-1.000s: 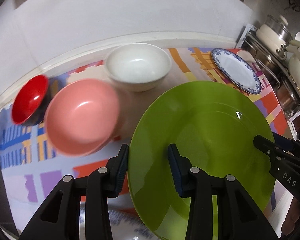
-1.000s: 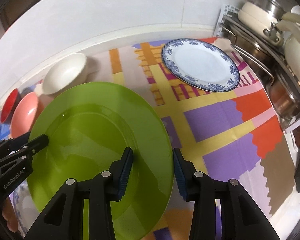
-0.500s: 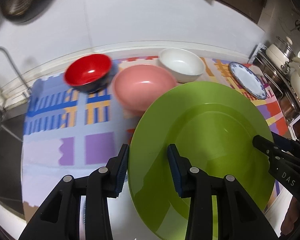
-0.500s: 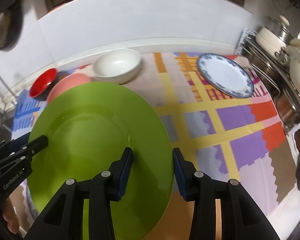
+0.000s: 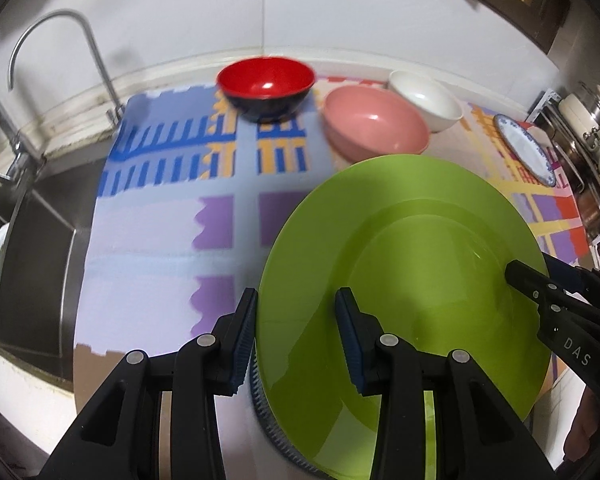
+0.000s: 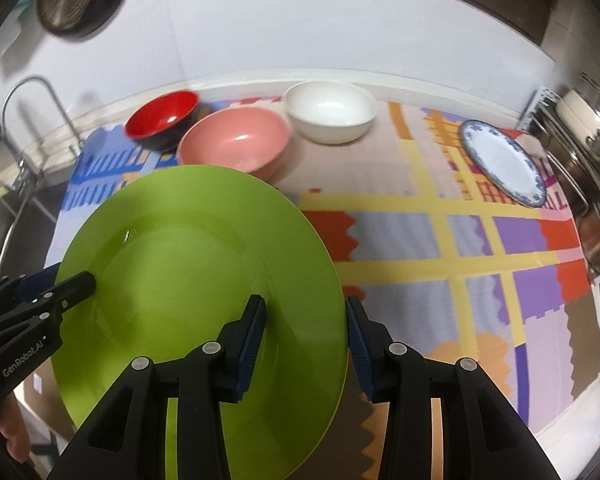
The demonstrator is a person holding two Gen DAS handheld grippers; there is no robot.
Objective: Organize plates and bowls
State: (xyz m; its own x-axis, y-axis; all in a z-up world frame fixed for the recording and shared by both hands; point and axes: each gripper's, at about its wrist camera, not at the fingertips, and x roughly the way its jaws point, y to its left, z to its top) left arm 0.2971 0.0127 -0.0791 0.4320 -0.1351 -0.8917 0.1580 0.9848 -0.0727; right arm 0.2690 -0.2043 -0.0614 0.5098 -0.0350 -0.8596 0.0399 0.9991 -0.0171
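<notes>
Both grippers hold a large green plate point(image 5: 412, 280) above the counter. My left gripper point(image 5: 296, 332) is shut on its left rim, my right gripper point(image 6: 304, 336) on its right rim; the plate also shows in the right wrist view point(image 6: 188, 280). A red bowl point(image 5: 266, 86), a pink bowl point(image 5: 374, 128) and a white bowl point(image 5: 426, 98) sit in a row at the back. A blue-rimmed white plate point(image 6: 502, 160) lies at the right.
A colourful patterned mat point(image 6: 440, 240) covers the counter. A sink point(image 5: 28, 240) with a tap point(image 5: 60, 40) lies at the left. A rack of pots point(image 6: 580, 120) stands at the right. A blue-edged dish point(image 5: 266, 416) peeks from under the green plate.
Both grippers have risen and pulled back with the green plate. The bowls now look farther away, and the sink and tap have come into view.
</notes>
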